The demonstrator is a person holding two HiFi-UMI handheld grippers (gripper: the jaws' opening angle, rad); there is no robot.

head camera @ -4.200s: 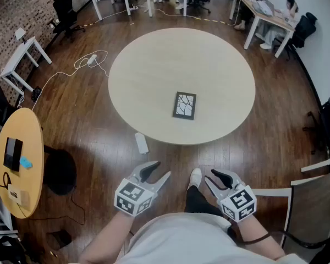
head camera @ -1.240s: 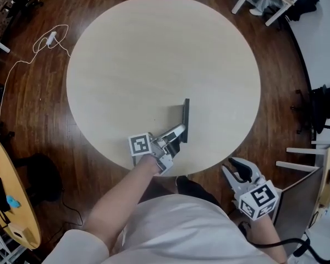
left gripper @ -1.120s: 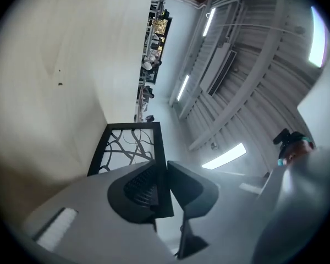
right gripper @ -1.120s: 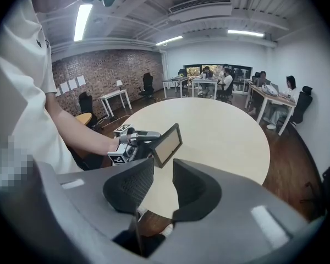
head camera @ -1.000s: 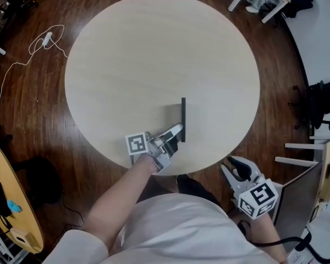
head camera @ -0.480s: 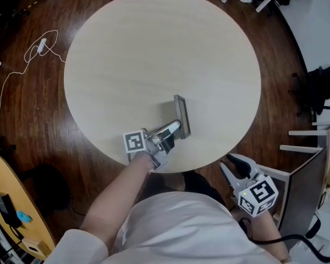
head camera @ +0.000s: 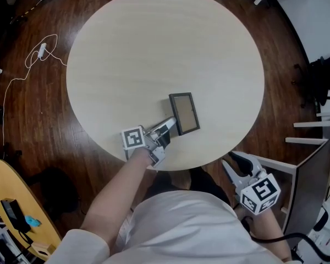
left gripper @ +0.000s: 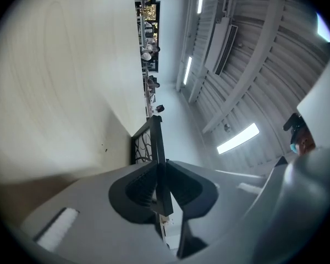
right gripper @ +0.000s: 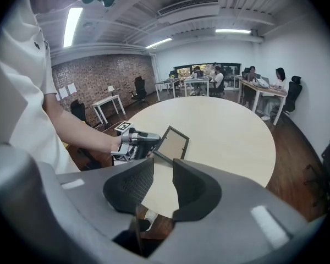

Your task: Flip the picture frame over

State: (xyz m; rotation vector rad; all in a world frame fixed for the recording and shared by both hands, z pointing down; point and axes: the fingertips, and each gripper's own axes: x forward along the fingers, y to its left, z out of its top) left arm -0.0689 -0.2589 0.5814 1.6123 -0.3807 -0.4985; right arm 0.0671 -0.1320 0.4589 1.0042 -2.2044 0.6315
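Note:
The dark picture frame (head camera: 184,113) is on the near part of the round pale table (head camera: 154,43), its brown backing turned up and still a little tilted. My left gripper (head camera: 168,128) holds the frame's near-left edge. In the left gripper view the frame (left gripper: 154,139) runs edge-on between the jaws of the left gripper (left gripper: 162,183), which are closing with their pads against it. Its patterned front faces the table (left gripper: 55,92). My right gripper (head camera: 237,163) hangs off the table's near right edge, open and empty. In the right gripper view it (right gripper: 163,172) looks at the frame (right gripper: 173,143).
A chair and a grey partition (head camera: 313,158) stand at the right by my right hand. A small yellow round table (head camera: 16,202) is at the lower left. A white cable (head camera: 38,54) lies on the wooden floor at the left. People sit at desks (right gripper: 261,89) far across the room.
A second ago the frame stood upright on its edge. It has tipped over to the right, so its brown back faces up. My left gripper followed it down while gripping its edge.

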